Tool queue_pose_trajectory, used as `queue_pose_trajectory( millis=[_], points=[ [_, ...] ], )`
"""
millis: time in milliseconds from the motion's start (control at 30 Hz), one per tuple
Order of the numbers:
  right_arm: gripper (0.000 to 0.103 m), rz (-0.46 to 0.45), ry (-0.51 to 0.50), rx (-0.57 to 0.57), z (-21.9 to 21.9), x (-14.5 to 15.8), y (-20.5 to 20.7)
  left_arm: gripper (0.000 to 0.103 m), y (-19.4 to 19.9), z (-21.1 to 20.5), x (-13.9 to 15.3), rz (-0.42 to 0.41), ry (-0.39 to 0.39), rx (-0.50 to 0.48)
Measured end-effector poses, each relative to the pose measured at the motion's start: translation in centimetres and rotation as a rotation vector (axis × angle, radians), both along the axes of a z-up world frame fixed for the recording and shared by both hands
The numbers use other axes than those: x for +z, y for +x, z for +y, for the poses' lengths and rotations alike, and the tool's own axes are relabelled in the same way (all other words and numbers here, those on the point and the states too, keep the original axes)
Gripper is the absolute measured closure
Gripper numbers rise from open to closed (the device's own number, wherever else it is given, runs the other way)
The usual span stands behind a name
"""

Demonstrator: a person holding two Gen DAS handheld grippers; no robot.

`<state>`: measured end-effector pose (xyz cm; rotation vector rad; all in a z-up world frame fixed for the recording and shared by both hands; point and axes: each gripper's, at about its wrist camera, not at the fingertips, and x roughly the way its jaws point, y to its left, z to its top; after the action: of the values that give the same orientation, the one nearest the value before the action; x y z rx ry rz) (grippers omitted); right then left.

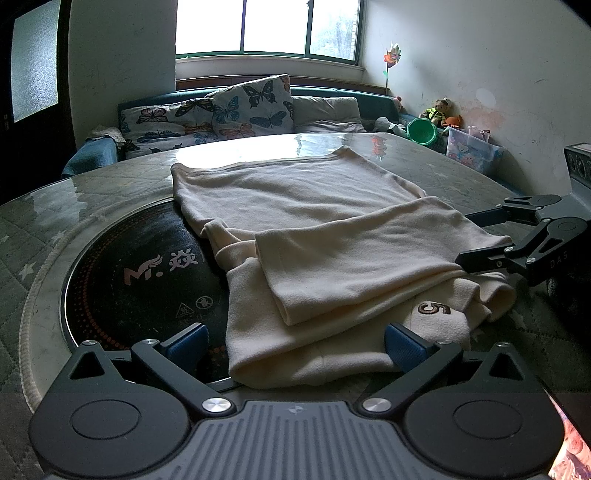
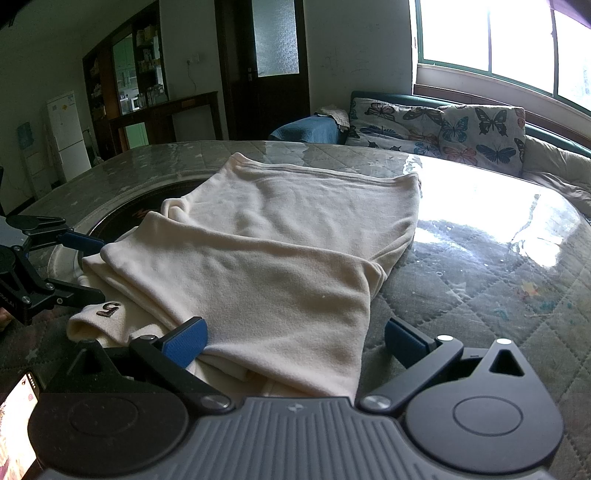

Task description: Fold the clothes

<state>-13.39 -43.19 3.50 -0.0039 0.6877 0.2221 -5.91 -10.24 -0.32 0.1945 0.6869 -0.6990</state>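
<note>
With both sleeves crossed over the cream sweatshirt (image 1: 314, 251) lying just ahead on the surface (image 1: 461, 177), left tongs (image 1: 295, 347) and right tongs (image 2: 295, 339) gape empty; next, probably, pinch the near edge and fold it away.

A big window (image 1: 266, 26) lets in bright light. Under it sits a sofa (image 2: 436, 125) with butterfly pillows (image 1: 255, 107). The walls (image 1: 480, 66) are white.

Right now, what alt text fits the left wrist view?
A cream garment, partly folded, lies on a round table, partly over a black cooktop disc. The open left gripper frames its near edge; the right gripper reaches in from the right.
</note>
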Motion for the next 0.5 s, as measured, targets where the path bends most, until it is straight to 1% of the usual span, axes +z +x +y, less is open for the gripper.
queue_pose_trajectory(
  millis=[500],
  points=[
    [0.0,0.004,0.001,0.0,-0.01,0.04,0.11,0.0,0.0,-0.01,-0.03,0.0,0.001,0.0]
  ],
)
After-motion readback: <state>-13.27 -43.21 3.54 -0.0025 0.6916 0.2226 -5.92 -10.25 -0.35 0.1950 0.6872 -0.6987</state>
